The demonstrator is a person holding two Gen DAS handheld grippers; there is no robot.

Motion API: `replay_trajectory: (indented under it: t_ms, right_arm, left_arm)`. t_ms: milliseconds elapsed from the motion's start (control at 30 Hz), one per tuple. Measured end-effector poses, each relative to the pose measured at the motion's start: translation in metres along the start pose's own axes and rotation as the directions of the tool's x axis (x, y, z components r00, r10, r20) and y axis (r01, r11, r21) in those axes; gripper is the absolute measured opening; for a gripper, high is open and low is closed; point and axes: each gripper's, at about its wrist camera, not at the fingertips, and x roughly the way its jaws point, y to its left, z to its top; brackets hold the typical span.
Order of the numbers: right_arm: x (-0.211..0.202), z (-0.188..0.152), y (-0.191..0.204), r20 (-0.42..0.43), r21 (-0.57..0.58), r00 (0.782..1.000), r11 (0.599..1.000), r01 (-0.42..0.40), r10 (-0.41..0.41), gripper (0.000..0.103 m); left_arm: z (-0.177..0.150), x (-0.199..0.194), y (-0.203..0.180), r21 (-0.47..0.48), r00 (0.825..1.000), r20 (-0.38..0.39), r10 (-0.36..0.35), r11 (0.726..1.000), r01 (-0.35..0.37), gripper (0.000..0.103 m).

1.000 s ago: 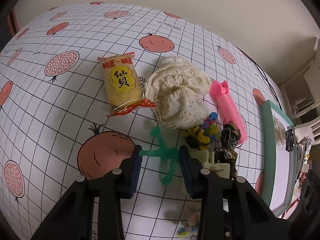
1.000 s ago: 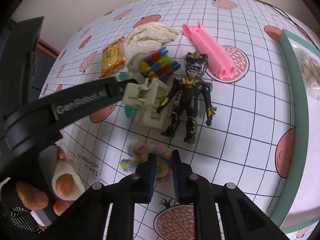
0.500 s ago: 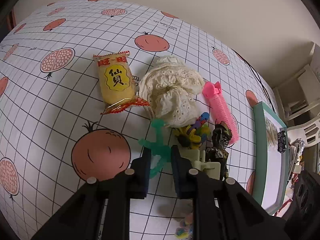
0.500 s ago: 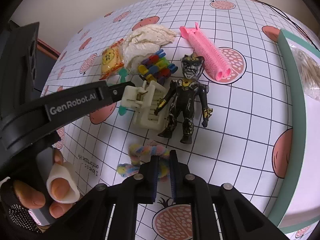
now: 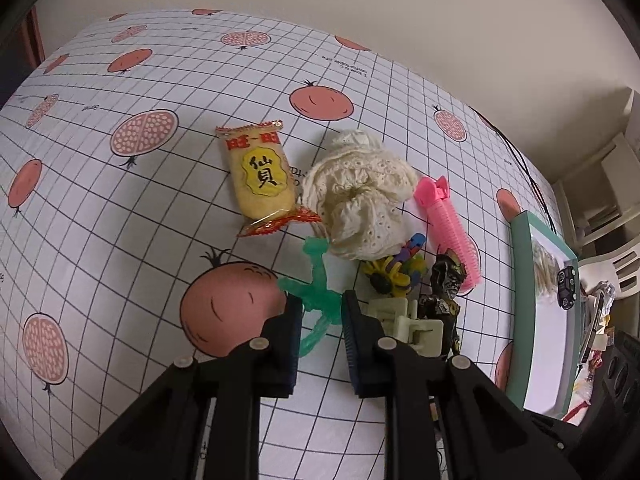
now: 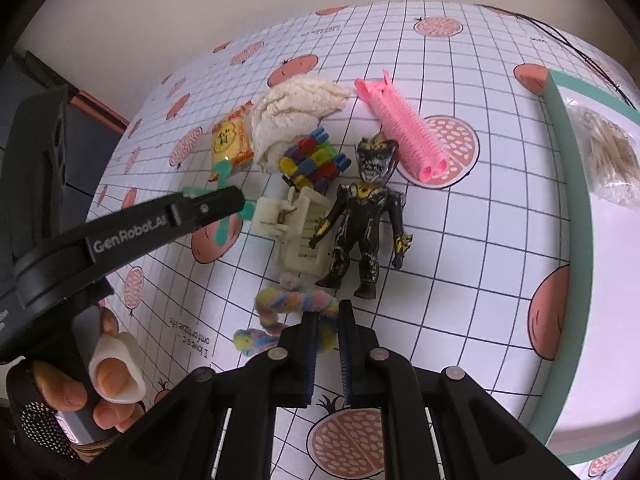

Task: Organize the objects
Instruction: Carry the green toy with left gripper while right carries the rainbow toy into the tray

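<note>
My left gripper (image 5: 321, 307) is shut on the lower part of a translucent green stretchy figure (image 5: 316, 276), whose head and arms stick out past the pads. From the right wrist view the left gripper (image 6: 234, 204) reaches in from the left over that green figure (image 6: 222, 170). My right gripper (image 6: 328, 318) is shut on a pastel fuzzy chenille stem (image 6: 296, 303) that curls leftward on the tablecloth. A gloved hand (image 6: 68, 392) holds the left gripper's handle.
Crowded beyond the grippers are a yellow snack packet (image 5: 260, 176), a cream lace cloth (image 5: 360, 200), a pink hair roller (image 6: 404, 136), a colourful block toy (image 6: 312, 160), a cream claw clip (image 6: 296, 228) and a black toy figure (image 6: 368, 224). A teal-rimmed tray (image 6: 560, 160) stands at right.
The left jaws, open around the green figure a second ago, have closed on it. The right jaws narrowed their small gap and now pinch the fuzzy stem.
</note>
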Motion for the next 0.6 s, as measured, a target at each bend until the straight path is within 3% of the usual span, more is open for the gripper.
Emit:
replay_trajectory:
  t_ms: [267,600]
  right_arm:
    - [-0.027,0.004,-0.004,0.080,0.001,0.997,1.000,-0.020,0.020,0.010]
    - [-0.068,0.011,-0.018,0.234,0.013,0.972,1.000,-0.015,0.011,0.010]
  left_arm:
    - [0.002,-0.023,0.004,-0.018,0.999,0.050,0.002,1.000,-0.001,0.020]
    - [0.008,-0.059,-0.020,0.032,0.984,0.171,-0.047,0.999,0.042,0.020]
